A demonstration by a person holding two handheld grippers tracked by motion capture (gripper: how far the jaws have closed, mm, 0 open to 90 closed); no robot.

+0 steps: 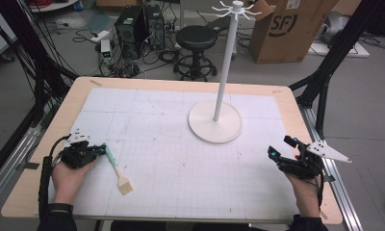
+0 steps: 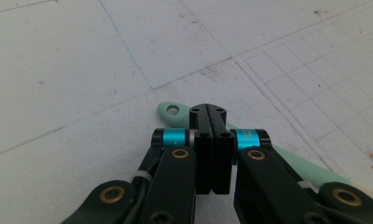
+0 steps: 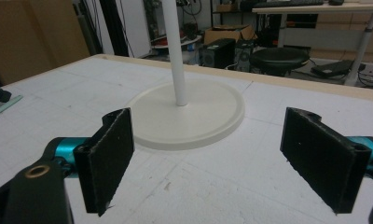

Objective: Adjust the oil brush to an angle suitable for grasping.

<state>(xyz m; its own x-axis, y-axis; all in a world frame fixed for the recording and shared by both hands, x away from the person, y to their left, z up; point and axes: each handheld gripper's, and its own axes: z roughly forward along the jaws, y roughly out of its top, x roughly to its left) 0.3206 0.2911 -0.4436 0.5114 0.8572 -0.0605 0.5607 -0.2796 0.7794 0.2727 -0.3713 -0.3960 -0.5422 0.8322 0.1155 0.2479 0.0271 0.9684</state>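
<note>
Your left gripper (image 1: pixel 98 150) jaws clenched over brush (image 1: pixel 117 169) handle, brush flat on table (image 1: pixel 46 159) | right gripper (image 3: pixel 222 158) jaws released, empty | hanging on stand (image 1: pixel 215 122) remains

left gripper (image 1: pixel 100 150): on pastry brush (image 1: pixel 117 169) handle, near table (image 1: pixel 46 139) left edge | right gripper (image 1: pixel 283 148): near right edge

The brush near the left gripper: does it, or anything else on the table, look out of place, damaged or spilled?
Nothing stands out. The brush lies flat and whole on the white mat, with its green handle beside the shut left gripper. The white stand is upright on its round base. Nothing is spilled.
</note>
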